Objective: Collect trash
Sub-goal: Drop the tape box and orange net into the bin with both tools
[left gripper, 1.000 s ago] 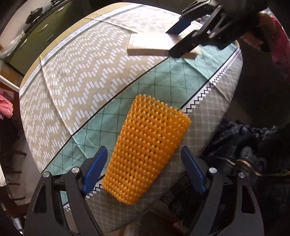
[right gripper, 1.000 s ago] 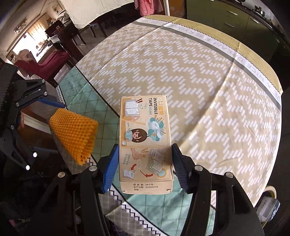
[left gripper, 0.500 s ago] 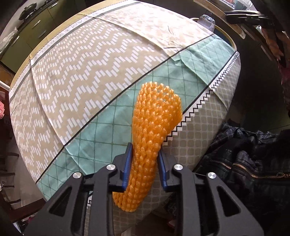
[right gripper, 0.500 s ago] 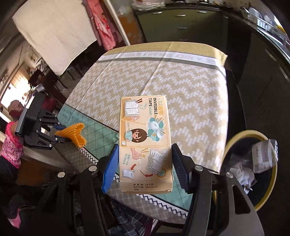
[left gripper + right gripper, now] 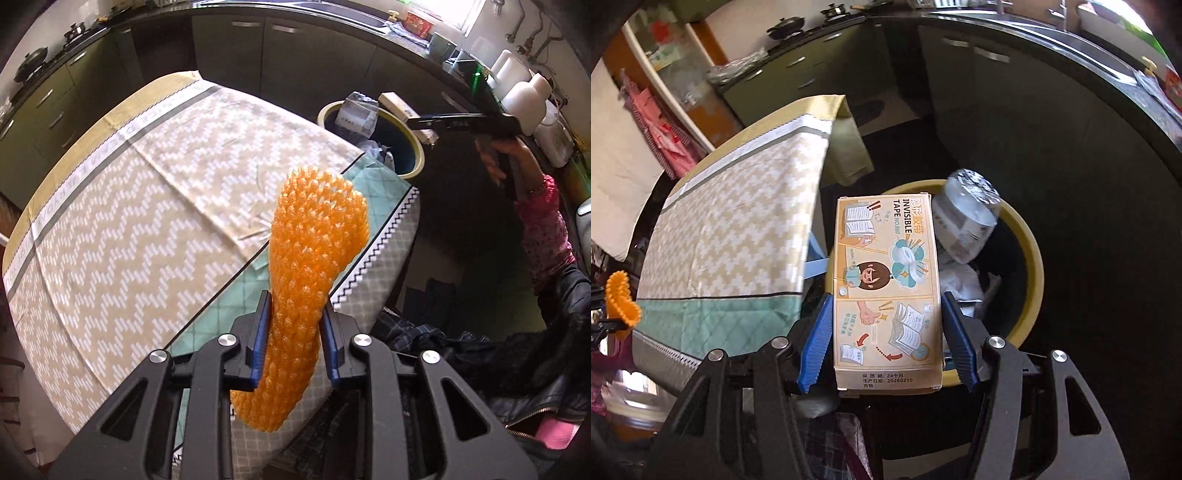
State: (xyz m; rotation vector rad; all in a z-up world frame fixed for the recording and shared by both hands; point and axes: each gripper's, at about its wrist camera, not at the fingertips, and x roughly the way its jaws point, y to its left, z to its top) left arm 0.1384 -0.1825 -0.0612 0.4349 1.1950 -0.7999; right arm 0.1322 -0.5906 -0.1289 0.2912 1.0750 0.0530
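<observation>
1. Because the task was trash collection, the right hand-held gripper [image 5: 886,332] held one invisible-tape box [image 5: 886,291] clamped between its blue pads, flat and lengthwise, directly above the yellow-rimmed trash bin [image 5: 1036,273]; a carry posture, judged ready for release into the bin.
2. Left hand-held gripper [image 5: 293,343]: clenched on one orange foam fruit net [image 5: 310,266], pinched at its lower third so the upper end stood free and flared. The net hung over the near edge of the counter [image 5: 122,221], well apart from the bin [image 5: 417,144], so its disposal was judged the later step.
3. Bin contents, as far as could be told: one crumpled clear plastic wrapper with a label [image 5: 967,221] leaning on the far rim, plus white paper scraps [image 5: 960,280] below it; their number could not be told.
4. Count of trash items in hand: two, one per gripper.
5. Count of hand-held grippers: two, both occupied.
6. Count of bins: one, standing on the floor just beside the counter's end.
7. Counter covering: one patterned tablecloth [image 5: 147,177], chevron field with teal quilted border; no trash seen on it in either view.
</observation>
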